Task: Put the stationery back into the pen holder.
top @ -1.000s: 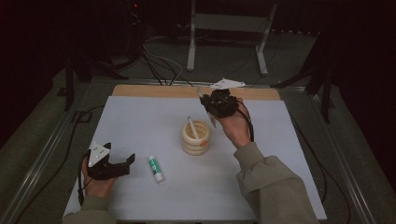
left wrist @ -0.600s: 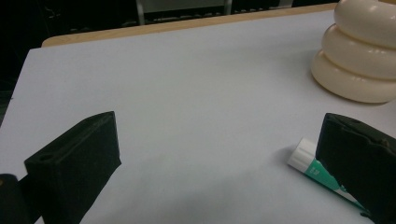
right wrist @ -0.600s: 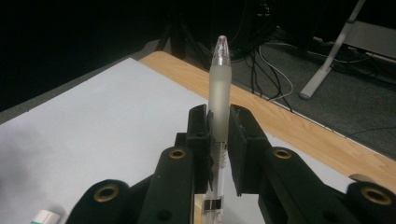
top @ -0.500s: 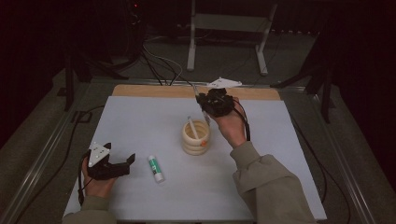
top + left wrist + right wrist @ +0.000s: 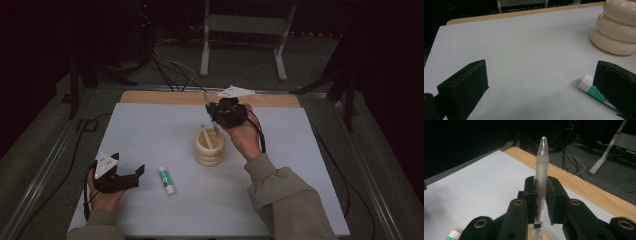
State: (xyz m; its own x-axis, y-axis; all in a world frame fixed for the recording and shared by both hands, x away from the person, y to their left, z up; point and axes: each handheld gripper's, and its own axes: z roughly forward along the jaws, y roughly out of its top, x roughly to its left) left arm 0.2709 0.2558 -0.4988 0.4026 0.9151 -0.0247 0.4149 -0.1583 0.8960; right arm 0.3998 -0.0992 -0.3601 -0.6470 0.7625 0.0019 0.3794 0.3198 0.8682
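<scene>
Pen [image 5: 541, 173]: clamped upright in your right gripper [image 5: 541, 186], just above the cream holder [image 5: 209, 146] at the table's [image 5: 150, 125] middle; not yet dropped in; glue stick [image 5: 167, 180] near the front edge beside your left gripper [image 5: 131, 175], jaws apart, empty; left to collect.

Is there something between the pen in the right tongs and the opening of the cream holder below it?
Nothing visible blocks it. The right tongs grip the pen just above the holder; one other pen already leans inside, leaving room.
</scene>
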